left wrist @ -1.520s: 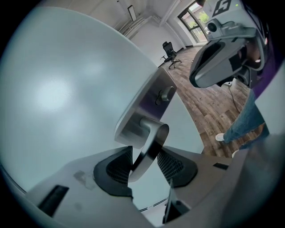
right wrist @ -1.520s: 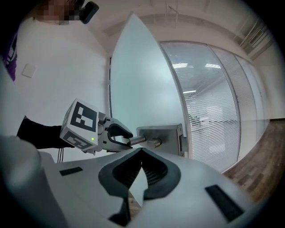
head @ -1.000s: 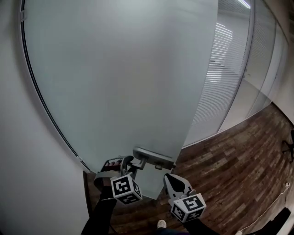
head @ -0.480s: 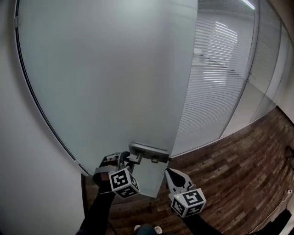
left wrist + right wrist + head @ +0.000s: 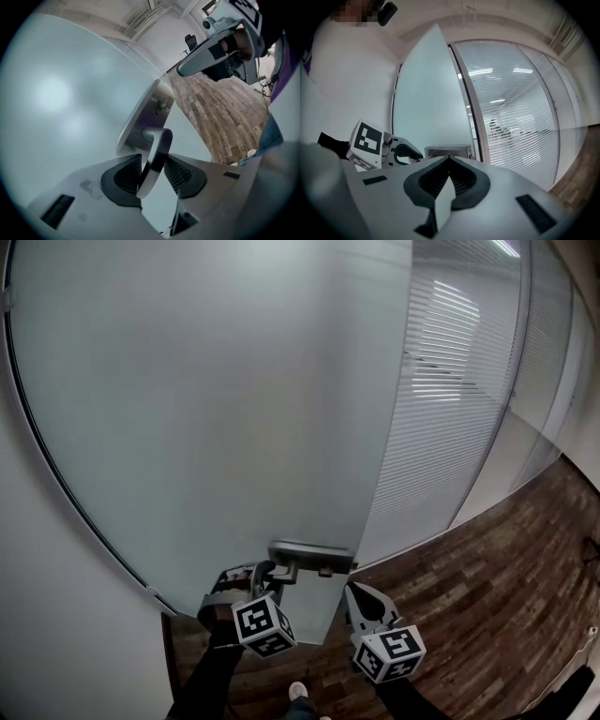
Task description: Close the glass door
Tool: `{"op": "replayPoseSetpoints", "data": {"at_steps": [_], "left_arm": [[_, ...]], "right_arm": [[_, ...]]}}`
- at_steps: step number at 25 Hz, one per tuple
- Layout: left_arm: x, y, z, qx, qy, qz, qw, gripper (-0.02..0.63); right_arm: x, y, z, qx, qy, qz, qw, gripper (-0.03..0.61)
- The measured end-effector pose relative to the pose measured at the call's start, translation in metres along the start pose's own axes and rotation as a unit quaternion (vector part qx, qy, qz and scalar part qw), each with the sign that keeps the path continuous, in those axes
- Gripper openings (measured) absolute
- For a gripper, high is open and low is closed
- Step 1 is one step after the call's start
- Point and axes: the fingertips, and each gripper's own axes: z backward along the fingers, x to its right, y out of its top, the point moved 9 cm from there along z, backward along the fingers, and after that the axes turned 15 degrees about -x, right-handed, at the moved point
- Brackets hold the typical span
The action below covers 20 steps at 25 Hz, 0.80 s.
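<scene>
My left tool is closing its jaws on the lever handle. The handle lies lengthwise between the pads, low on the frosted glass door near its right edge. My right tool, jaws together and empty, hangs just right of it.

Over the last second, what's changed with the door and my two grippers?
The glass door has swung: its free edge sits further left in the head view, uncovering more of the slatted glass wall. The left gripper went with it, its jaws closing on the door handle. Nothing was let go. The right gripper stays shut and empty beside the door's edge.
</scene>
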Motion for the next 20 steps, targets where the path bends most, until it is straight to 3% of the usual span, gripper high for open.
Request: {"op": "replayPoseSetpoints", "data": {"at_steps": [8,20], "left_arm": [[-0.030,0.019,-0.039,0.009,-0.006,0.007,0.9999,0.146],[-0.080,0.046,-0.096,-0.017,0.009,0.022,0.9996,0.141]], "right_arm": [[0.025,0.017,-0.047,0.005,-0.034,-0.020,0.999,-0.009],[0.060,0.039,-0.098,-0.001,-0.060,-0.029,0.998,-0.009]]}}
